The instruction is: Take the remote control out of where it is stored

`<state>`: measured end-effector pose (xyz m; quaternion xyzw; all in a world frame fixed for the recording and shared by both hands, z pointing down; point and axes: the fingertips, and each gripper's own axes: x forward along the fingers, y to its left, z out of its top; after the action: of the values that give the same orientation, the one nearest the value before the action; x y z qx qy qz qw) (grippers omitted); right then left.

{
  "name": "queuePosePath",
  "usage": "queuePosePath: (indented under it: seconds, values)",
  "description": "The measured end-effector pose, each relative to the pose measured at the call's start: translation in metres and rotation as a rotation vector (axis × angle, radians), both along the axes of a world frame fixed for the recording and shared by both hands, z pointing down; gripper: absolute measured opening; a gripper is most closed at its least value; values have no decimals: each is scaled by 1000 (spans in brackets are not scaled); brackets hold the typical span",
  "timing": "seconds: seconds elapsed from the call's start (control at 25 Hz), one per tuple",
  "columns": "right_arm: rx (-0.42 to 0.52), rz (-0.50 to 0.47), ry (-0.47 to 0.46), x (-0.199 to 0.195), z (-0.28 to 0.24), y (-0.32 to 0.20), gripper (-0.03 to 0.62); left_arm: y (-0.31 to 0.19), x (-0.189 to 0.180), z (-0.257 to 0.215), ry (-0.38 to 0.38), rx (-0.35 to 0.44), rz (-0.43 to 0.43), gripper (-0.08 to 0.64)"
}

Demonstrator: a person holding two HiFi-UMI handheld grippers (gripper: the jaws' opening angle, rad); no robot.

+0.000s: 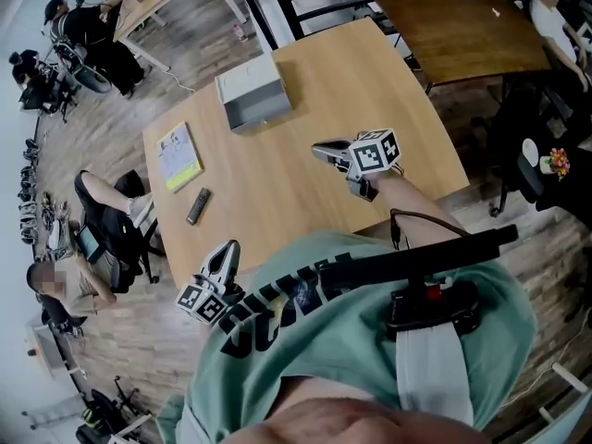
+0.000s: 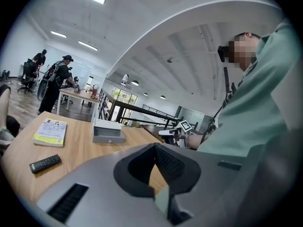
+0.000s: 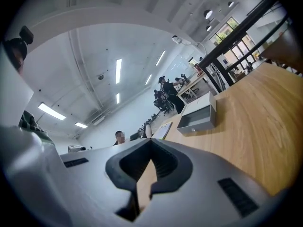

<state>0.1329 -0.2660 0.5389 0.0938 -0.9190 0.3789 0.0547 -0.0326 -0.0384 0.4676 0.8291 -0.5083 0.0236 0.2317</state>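
Green shirt (image 1: 324, 359) filled the head view's foreground; beyond, the remote control (image 1: 198, 205) lay out on the table (image 1: 314, 100). Left gripper view showed the left gripper (image 2: 154, 144) closed, empty; right gripper view, the right gripper (image 3: 150, 141) likewise. Light, stiff and slick, the remote was probably best pinched across its long edges.

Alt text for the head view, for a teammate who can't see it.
A black remote control lies on the wooden table near a yellow booklet, an open grey drawer box beyond. The left tongs and right tongs are shut, holding nothing.
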Motion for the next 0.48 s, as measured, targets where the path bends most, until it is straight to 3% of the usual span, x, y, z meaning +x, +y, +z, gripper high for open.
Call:
queuePosePath:
  seconds: [0.24, 0.48]
  values:
    - [37, -2, 7, -15, -9, 10, 0, -3, -9, -1, -10, 11, 30, 5]
    - [161, 101, 89, -32, -38, 16, 0, -12, -73, -4, -1, 50, -34, 5]
